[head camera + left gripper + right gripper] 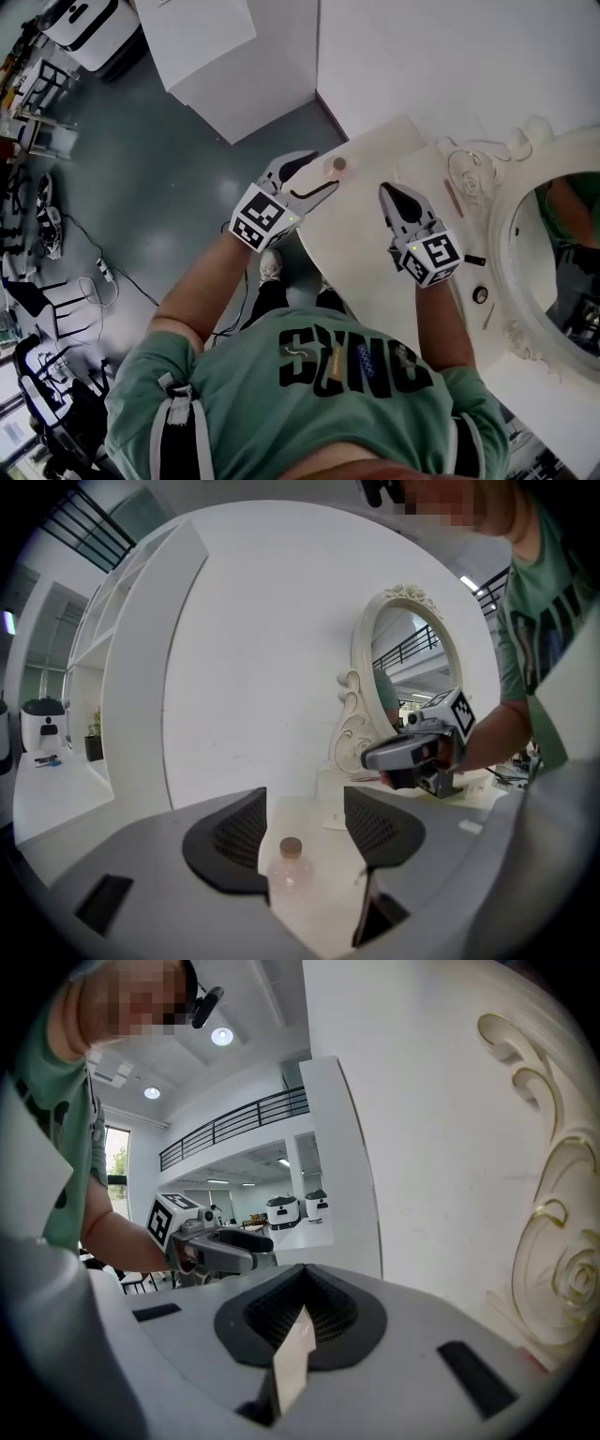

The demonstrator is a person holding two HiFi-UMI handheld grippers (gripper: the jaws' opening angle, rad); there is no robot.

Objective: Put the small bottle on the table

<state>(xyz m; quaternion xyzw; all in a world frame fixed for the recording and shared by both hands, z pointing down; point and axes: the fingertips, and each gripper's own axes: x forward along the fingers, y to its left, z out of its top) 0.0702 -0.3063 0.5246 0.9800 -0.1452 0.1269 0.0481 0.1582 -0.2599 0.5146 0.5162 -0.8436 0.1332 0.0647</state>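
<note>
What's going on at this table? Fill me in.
A person holds two grippers over a white table beside a mirror. The bottle stands upright on the table between the open jaws of the left gripper, which do not press on it. The right gripper hovers alongside with its jaws shut and nothing in them. The bottle looks already set down.

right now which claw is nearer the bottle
Left. The left claw is open, with the bottle on the table right in front of its gap. The right claw is shut and sits off to the bottle's right, closer to the mirror.
</note>
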